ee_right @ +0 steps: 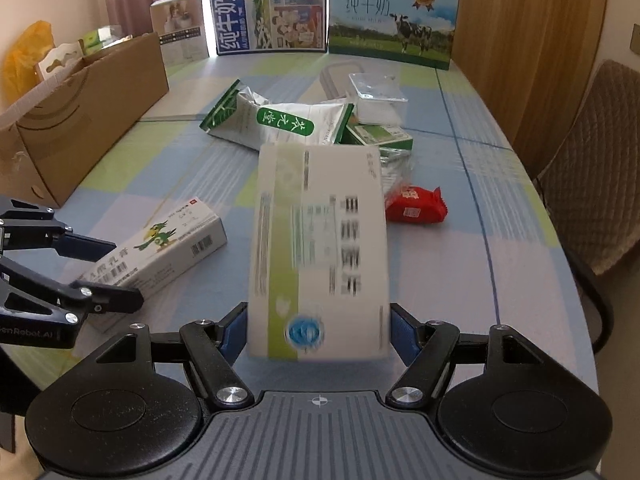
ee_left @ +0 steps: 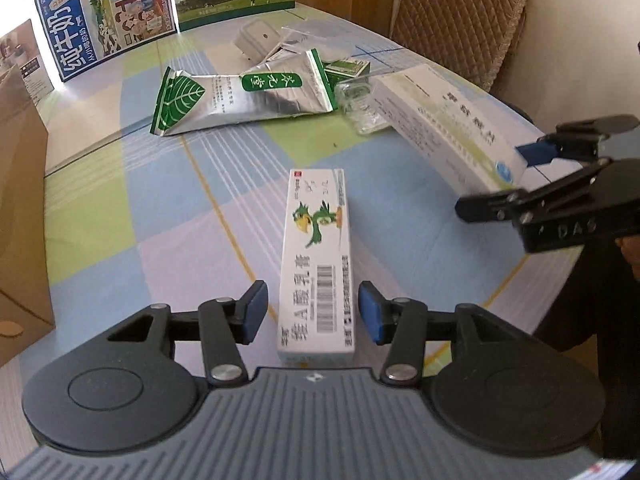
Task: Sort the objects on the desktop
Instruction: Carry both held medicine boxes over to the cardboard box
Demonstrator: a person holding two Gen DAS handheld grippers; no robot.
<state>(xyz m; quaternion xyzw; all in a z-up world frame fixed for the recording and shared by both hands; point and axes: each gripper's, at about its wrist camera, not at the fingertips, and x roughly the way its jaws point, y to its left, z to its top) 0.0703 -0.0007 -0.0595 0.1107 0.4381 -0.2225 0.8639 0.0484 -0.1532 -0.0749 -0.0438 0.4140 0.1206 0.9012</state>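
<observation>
A long white box with a green parrot [ee_left: 316,256] lies on the checked tablecloth between the pads of my left gripper [ee_left: 313,312], which is open around its near end with small gaps on both sides. It also shows in the right wrist view [ee_right: 160,248], with the left gripper [ee_right: 116,272] around it. My right gripper [ee_right: 316,330] is shut on a large white and green box [ee_right: 320,248] and holds it above the table. The left wrist view shows that box [ee_left: 444,120] and the right gripper [ee_left: 496,176].
A silver and green foil bag [ee_left: 244,96], a clear plastic container [ee_left: 360,104] and small green boxes [ee_right: 380,136] lie mid-table. A red packet [ee_right: 416,204] lies right. An open cardboard box [ee_right: 76,116] stands left. Milk cartons [ee_right: 332,12] line the back. A chair [ee_right: 592,168] stands at the right.
</observation>
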